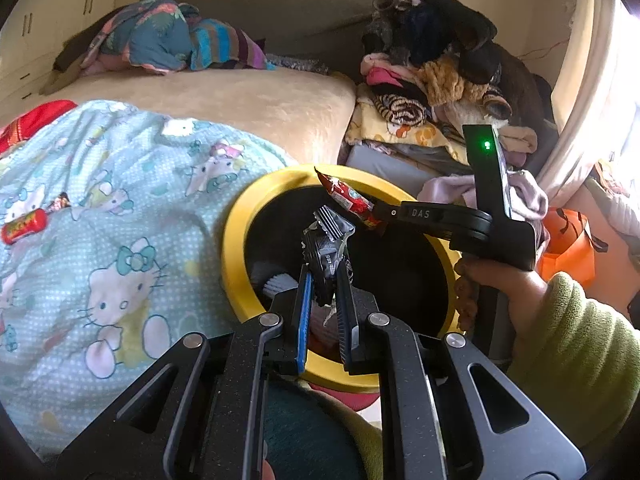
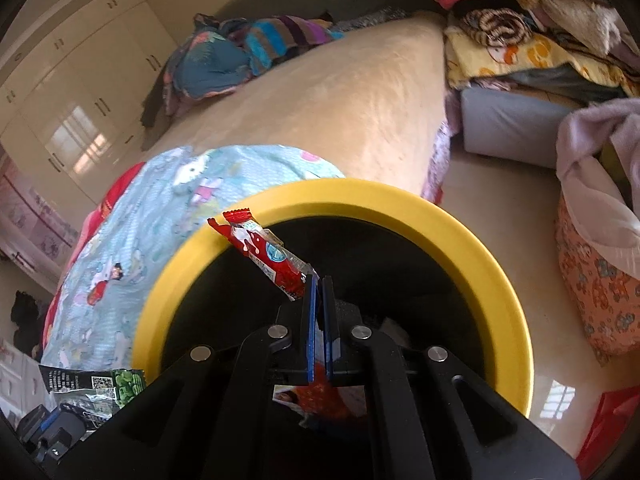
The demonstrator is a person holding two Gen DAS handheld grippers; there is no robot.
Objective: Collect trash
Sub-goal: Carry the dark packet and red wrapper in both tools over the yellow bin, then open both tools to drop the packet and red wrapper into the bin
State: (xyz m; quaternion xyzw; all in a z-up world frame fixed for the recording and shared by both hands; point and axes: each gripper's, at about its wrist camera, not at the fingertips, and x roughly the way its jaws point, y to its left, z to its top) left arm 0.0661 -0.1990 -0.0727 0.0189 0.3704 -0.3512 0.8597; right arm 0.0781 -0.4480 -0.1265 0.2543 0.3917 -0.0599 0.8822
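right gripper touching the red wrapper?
Touching. Right wrist view: the right gripper has its blue-padded fingers shut on the crinkled red snack wrapper, held over the yellow-rimmed black bin.

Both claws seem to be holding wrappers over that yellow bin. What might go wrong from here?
Likely risks:
1. The red wrapper in the right gripper reaches out over the yellow bin's rim; released there, it might fall on the bed.
2. The left gripper pinches only the black wrapper's lower end, so it could slip early.
3. A red wrapper on the Hello Kitty blanket could be missed.
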